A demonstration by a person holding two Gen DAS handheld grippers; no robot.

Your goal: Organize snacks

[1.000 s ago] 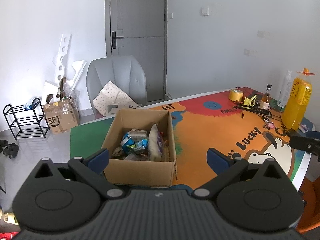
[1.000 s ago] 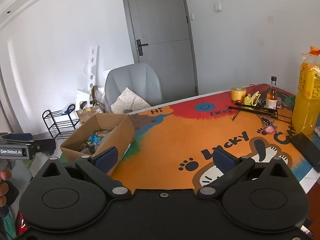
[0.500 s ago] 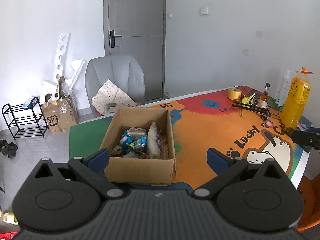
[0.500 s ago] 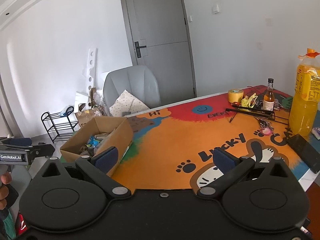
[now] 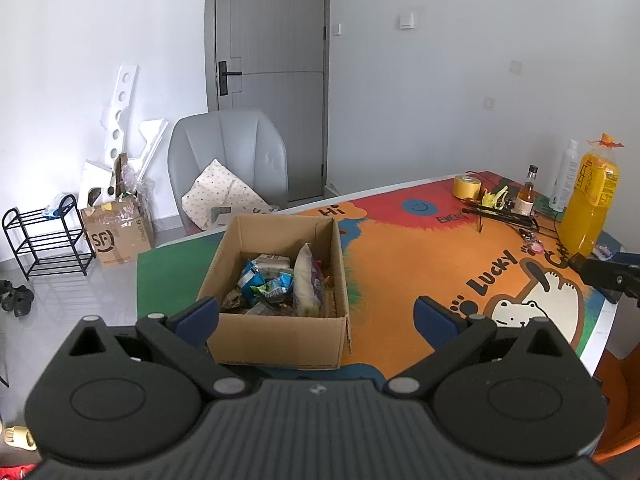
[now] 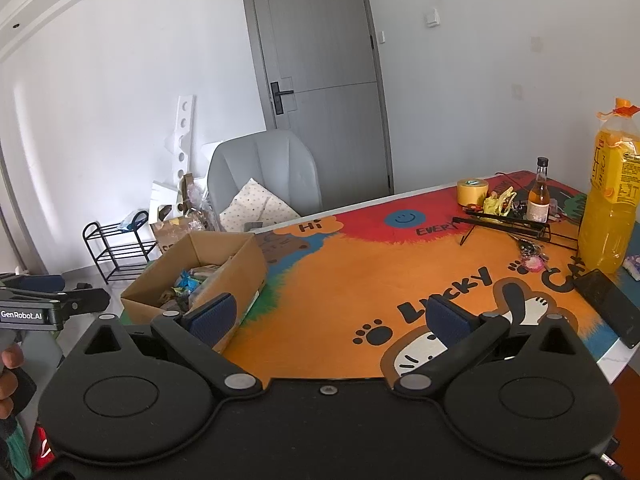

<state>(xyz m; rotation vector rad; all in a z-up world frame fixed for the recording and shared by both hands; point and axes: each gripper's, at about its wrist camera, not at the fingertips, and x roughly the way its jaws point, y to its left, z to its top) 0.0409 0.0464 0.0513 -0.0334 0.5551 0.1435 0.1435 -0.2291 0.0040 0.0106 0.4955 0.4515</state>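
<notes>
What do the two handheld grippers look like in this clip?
Both the left gripper and the right gripper have matte black bodies with round discs, black linkage arms with silver pivots, and blue textured pads. The left one's side reads "GenRobot.AI".

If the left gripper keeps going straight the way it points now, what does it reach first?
Most likely the cardboard box: its near wall sits between the open fingers of the left gripper, with the snack packets just behind. Depth is uncertain.

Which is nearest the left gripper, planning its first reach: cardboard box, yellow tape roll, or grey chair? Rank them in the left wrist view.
1. cardboard box, directly ahead of the left gripper.
2. grey chair, behind the box, off the table.
3. yellow tape roll, far right.
</notes>
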